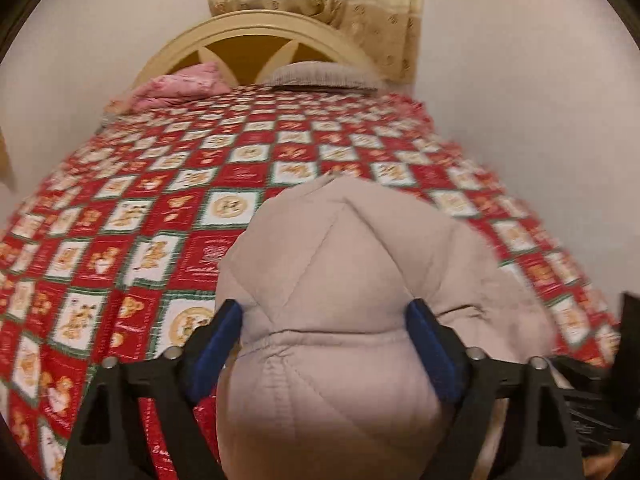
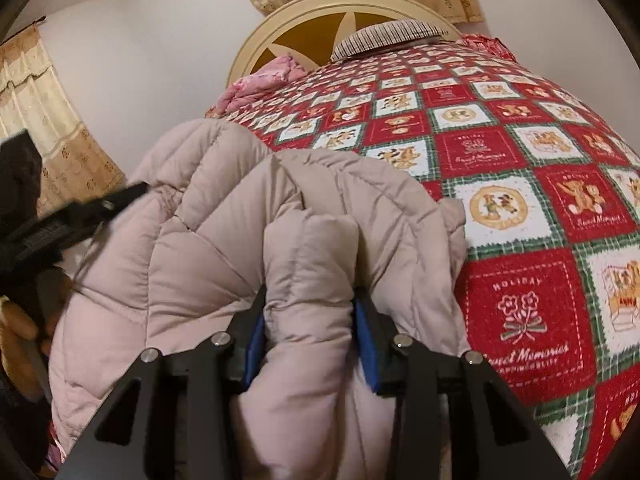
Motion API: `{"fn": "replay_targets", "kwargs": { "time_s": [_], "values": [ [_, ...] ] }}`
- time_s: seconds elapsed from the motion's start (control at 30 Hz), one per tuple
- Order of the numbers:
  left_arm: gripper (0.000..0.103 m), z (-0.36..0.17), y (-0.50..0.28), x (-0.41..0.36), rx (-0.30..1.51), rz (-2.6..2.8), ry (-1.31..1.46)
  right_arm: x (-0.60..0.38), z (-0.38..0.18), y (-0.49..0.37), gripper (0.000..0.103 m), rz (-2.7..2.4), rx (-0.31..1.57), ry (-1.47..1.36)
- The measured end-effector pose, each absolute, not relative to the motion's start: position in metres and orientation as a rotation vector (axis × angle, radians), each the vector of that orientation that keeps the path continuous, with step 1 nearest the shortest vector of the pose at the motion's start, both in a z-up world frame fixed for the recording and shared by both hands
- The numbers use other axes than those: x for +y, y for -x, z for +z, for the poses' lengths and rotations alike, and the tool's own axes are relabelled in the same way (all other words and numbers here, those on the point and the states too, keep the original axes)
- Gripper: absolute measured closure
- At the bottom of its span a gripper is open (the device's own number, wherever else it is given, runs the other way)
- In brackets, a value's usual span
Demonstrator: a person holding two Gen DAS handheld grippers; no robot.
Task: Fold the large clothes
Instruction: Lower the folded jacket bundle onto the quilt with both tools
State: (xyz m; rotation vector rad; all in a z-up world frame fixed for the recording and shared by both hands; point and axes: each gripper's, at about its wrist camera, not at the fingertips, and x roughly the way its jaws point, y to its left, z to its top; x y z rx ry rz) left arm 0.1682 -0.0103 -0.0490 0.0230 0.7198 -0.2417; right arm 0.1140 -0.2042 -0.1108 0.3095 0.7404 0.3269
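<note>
A puffy beige jacket (image 1: 340,264) is held over the near edge of the bed (image 1: 168,184). In the left wrist view a thick bulge of its padding is squeezed between the blue pads of the left gripper (image 1: 324,320) — the jaws stand fairly wide, filled by the fabric. In the right wrist view a narrower roll of the jacket (image 2: 224,248) is pinched by the right gripper (image 2: 310,320), its jaws closer together. The left gripper (image 2: 76,216) is seen there at 9 o'clock, touching the jacket. A red patchwork quilt (image 2: 520,184) covers the bed; at 12 o'clock a grey pillow (image 1: 320,74) and pink bedding (image 1: 176,84) lie against the headboard (image 1: 248,28).
</note>
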Motion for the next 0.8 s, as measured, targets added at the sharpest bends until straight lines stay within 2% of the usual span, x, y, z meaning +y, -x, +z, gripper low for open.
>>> {"fn": "replay_targets", "kwargs": {
  "time_s": [0.33, 0.47, 0.67, 0.8],
  "values": [
    [0.010, -0.069, -0.173, -0.019, 0.733, -0.169, -0.139, -0.213, -0.105, -0.112, 0.064, 0.305, 0.756, -0.345],
    [0.010, -0.070, -0.172, -0.023, 0.733, -0.154, -0.161, -0.216, -0.076, -0.111, 0.062, 0.282, 0.825, -0.223],
    [0.010, -0.070, -0.173, -0.025, 0.743, -0.143, -0.168, -0.215, -0.006, -0.117, 0.059, 0.256, 0.748, -0.169],
    [0.010, -0.070, -0.173, -0.025, 0.747, -0.145, -0.164, -0.182, -0.018, -0.150, 0.055, 0.262, 0.832, -0.121]
  ]
}}
